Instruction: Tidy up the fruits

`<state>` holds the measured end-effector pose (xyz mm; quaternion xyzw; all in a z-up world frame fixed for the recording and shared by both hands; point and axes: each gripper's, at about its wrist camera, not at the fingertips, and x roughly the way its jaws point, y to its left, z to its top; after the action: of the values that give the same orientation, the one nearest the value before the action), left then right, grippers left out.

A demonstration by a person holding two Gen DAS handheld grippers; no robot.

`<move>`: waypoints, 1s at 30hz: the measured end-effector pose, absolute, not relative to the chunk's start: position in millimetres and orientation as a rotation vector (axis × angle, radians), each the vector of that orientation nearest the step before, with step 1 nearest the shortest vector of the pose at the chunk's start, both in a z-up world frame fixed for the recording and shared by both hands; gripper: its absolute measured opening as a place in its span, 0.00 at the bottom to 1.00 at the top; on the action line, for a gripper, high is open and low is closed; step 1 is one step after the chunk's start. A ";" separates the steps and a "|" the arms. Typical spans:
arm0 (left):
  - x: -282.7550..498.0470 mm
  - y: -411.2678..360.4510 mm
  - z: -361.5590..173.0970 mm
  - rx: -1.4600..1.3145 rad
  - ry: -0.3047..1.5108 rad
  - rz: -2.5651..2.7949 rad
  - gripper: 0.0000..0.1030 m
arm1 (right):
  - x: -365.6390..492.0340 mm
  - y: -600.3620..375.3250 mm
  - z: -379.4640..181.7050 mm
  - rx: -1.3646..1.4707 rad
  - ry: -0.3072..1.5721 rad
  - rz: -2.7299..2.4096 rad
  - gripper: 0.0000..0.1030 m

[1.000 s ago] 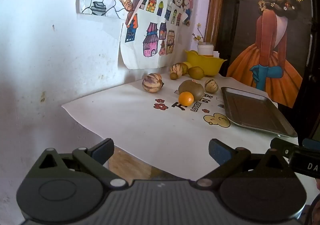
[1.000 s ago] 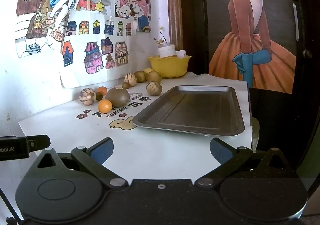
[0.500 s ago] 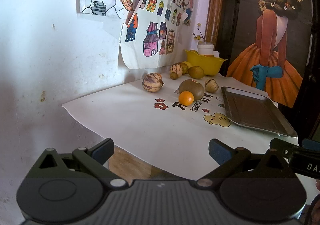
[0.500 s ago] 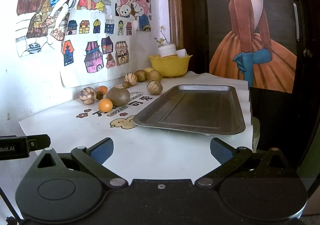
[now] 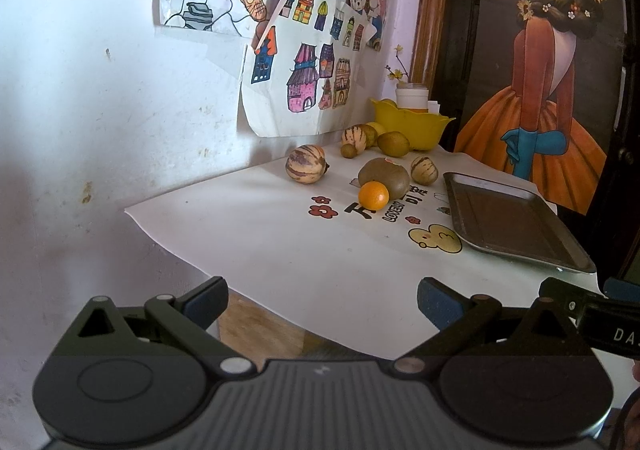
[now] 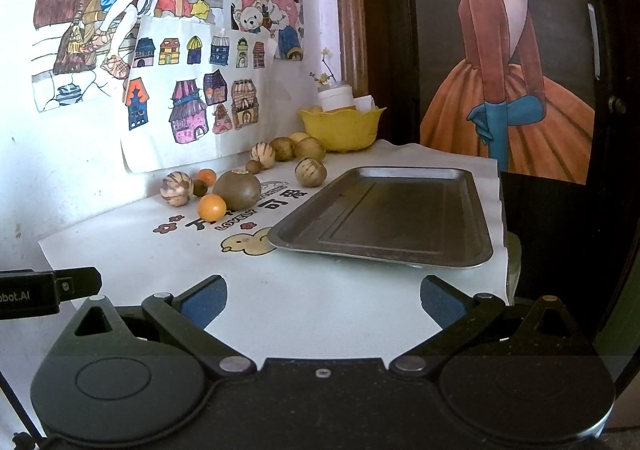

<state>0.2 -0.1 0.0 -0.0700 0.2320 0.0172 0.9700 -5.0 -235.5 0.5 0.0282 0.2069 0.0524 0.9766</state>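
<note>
Several fruits lie on a white cloth by the wall: a small orange (image 5: 373, 194) (image 6: 211, 207), a large brown-green fruit (image 5: 385, 176) (image 6: 237, 189) behind it, striped melons (image 5: 305, 169) (image 6: 176, 188) and green-brown ones near a yellow bowl (image 5: 412, 126) (image 6: 341, 127). An empty metal tray (image 5: 516, 224) (image 6: 392, 216) sits to their right. My left gripper (image 5: 322, 302) hangs open at the table's near left edge, well short of the fruit. My right gripper (image 6: 323, 300) stands open over the cloth's front, just before the tray. Nothing is between either pair of fingers.
A white wall with children's drawings (image 5: 300, 50) runs along the left. A dark door with a painted figure (image 6: 508, 62) stands behind the table. A white jar (image 6: 336, 97) sits in the yellow bowl. The table's near edge drops off below my left gripper.
The right gripper has crept slightly forward toward the tray. The left gripper and the fruits have not moved.
</note>
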 end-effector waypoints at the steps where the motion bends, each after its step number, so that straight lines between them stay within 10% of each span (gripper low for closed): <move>1: 0.3 -0.1 0.0 -0.141 0.469 0.035 1.00 | -3.4 -234.0 -0.5 0.057 0.417 0.106 1.00; 30: 17.8 14.6 -0.9 -0.134 0.510 0.050 1.00 | 12.0 -234.9 6.0 -0.010 0.462 0.102 1.00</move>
<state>17.8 14.6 -0.9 -0.0661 0.2521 0.0245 0.9651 12.0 -234.9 6.0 -0.0051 0.2291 0.0507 0.9721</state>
